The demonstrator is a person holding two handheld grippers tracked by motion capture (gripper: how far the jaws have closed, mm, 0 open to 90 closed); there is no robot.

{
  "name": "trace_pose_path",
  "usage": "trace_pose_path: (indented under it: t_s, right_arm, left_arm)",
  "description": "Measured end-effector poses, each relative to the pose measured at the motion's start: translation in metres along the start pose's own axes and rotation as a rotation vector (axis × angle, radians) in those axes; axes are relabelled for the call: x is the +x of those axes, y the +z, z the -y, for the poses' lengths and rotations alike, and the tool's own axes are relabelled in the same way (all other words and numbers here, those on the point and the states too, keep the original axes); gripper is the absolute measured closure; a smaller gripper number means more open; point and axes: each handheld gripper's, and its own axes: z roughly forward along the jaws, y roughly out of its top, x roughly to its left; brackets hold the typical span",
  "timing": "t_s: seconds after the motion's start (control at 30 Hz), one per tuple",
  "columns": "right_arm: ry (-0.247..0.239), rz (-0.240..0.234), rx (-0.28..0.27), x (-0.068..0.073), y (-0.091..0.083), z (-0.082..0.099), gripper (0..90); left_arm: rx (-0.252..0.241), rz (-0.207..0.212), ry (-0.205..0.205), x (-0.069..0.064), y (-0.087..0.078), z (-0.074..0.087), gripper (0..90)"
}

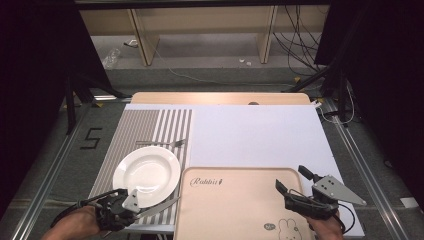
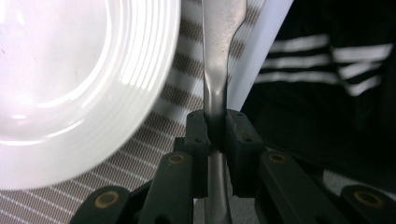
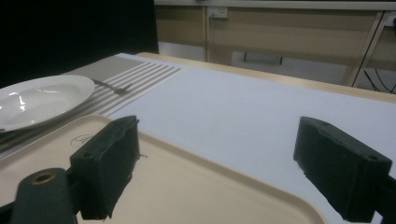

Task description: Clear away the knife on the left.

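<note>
In the high view, the left gripper [image 1: 131, 204] is seen in the lower left of the frame, held by a hand [image 1: 75, 226] that enters from the bottom edge. A metal knife [image 1: 159, 206] is pinched between its jaws, and the blade points to the right, toward the edge of the tray [image 1: 235, 210]. In the left gripper view the two black jaws are pressed on the narrow neck of the knife [image 2: 215, 88], which runs straight up the middle of the frame over the striped placemat [image 2: 187, 84]. Whether the knife is touching the placemat cannot be told from the pictures.

A white plate [image 1: 146, 173] is placed on the striped placemat [image 1: 145, 127], just above the left gripper in the high view. In the left gripper view the plate [image 2: 79, 79] takes the upper left of the frame, just beside the knife. A fork [image 1: 161, 143] lies on the placemat above the plate, in the centre left of the high view.

The right gripper [image 1: 296, 181] is seen in the lower right of the high view, over the right part of the beige tray. Its jaws are spread wide and nothing is held between them. In the right gripper view the jaws stand at the lower left and lower right of the frame, with the tray [image 3: 196, 186] below them. The white cover of the desk [image 3: 243, 112] is seen behind, and the plate [image 3: 42, 100] and the fork [image 3: 112, 87] are at the left.
</note>
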Motion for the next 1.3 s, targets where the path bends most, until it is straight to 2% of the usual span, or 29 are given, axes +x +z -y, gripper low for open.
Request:
trace_pose_path:
  t_s: [0.03,0.13,0.2,0.27,0.3,0.33,0.5,0.63,0.7,0.73,0.77,0.83,0.9,0.93,1.03,1.2,1.27,1.3]
  right_arm:
    - [0.000,0.000,0.000,0.000,0.000,0.000,15.1]
    - [0.000,-0.001,0.002,0.000,0.000,0.000,15.0]
    - [0.001,-0.001,0.001,0.000,0.000,0.000,15.1]
    - [-0.002,-0.001,0.003,0.000,0.000,0.000,15.0]
    - [-0.002,-0.001,0.002,0.000,0.000,0.000,15.1]
    - [-0.002,-0.001,0.000,0.000,0.000,0.000,15.1]
    - [-0.002,-0.002,0.002,0.000,0.000,0.000,15.1]
    - [-0.003,-0.004,0.006,0.001,0.000,0.000,15.1]
    - [-0.002,-0.003,0.005,0.000,0.000,0.000,15.1]
    - [-0.003,-0.005,0.002,0.000,0.000,0.000,15.1]
    - [-0.003,-0.005,0.003,0.000,0.000,0.000,15.1]
    - [-0.003,-0.005,0.001,0.000,0.000,0.000,15.1]
    - [-0.004,-0.006,-0.001,0.000,0.000,0.000,15.1]
    - [-0.003,-0.006,0.002,0.000,0.000,0.000,15.1]
    - [-0.004,-0.005,0.004,0.001,-0.001,0.000,15.0]
    - [-0.004,-0.007,-0.001,0.000,0.000,0.000,15.1]
    - [-0.004,-0.008,-0.001,0.000,0.000,0.000,15.1]
    - [-0.004,-0.007,0.000,0.000,0.000,0.000,15.1]
  left_arm:
    - [-0.013,0.021,-0.015,0.001,-0.001,-0.002,79.9]
    - [-0.052,0.045,-0.040,0.001,-0.004,-0.008,79.9]
    - [-0.061,0.052,-0.049,0.001,-0.005,-0.010,79.9]
    - [-0.094,0.077,-0.094,0.003,-0.006,-0.018,79.9]
    - [-0.094,0.077,-0.094,0.003,-0.006,-0.018,79.8]
    - [-0.116,0.095,-0.113,0.004,-0.007,-0.022,79.9]
    - [-0.162,0.120,-0.149,0.007,-0.008,-0.033,79.9]
    - [-0.211,0.173,-0.167,0.010,-0.007,-0.045,79.8]
    - [-0.247,0.224,-0.187,0.012,-0.005,-0.054,79.9]
    - [-0.254,0.236,-0.177,0.012,-0.004,-0.056,79.9]
    - [-0.254,0.236,-0.177,0.012,-0.004,-0.056,79.9]
    - [-0.283,0.262,-0.183,0.014,-0.003,-0.062,79.9]
    - [-0.318,0.306,-0.197,0.013,-0.001,-0.072,79.9]
    - [-0.318,0.306,-0.197,0.013,-0.001,-0.072,79.9]
    - [-0.324,0.341,-0.195,0.013,0.003,-0.084,79.9]
    - [-0.318,0.350,-0.201,0.012,0.009,-0.095,79.8]
    - [-0.307,0.357,-0.213,0.012,0.012,-0.101,79.9]
    - [-0.300,0.372,-0.232,0.013,0.015,-0.106,79.9]
